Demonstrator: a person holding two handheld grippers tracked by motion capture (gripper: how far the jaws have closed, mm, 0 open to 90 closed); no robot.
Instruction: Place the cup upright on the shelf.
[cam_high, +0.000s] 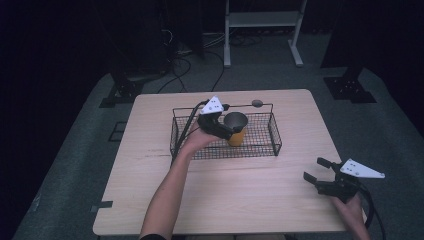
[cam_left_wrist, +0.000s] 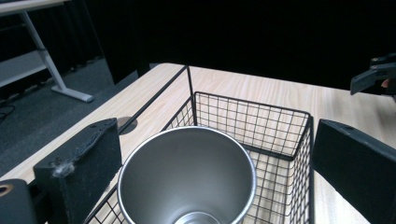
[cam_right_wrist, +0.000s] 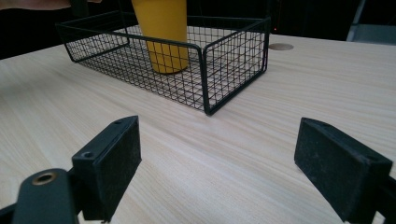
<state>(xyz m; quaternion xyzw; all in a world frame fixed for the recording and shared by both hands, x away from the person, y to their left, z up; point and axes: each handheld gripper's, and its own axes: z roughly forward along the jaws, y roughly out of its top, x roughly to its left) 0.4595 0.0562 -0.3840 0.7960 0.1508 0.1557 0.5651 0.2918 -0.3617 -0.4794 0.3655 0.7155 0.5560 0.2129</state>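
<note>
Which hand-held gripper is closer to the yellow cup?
The left. The left hand-held gripper is right at the yellow cup in the wire basket, jaws open on either side. The right hand-held gripper is far off, above bare table.

Table (cam_high: 250, 200) evenly lit, surroundings dark, slightly soft.

A light wooden table (cam_high: 225, 200) stands on grey carpet (cam_high: 75, 165) in a dark, black-curtained room, with a white metal stand (cam_high: 262, 30) and tangled black cables (cam_high: 182, 62) behind it.
</note>
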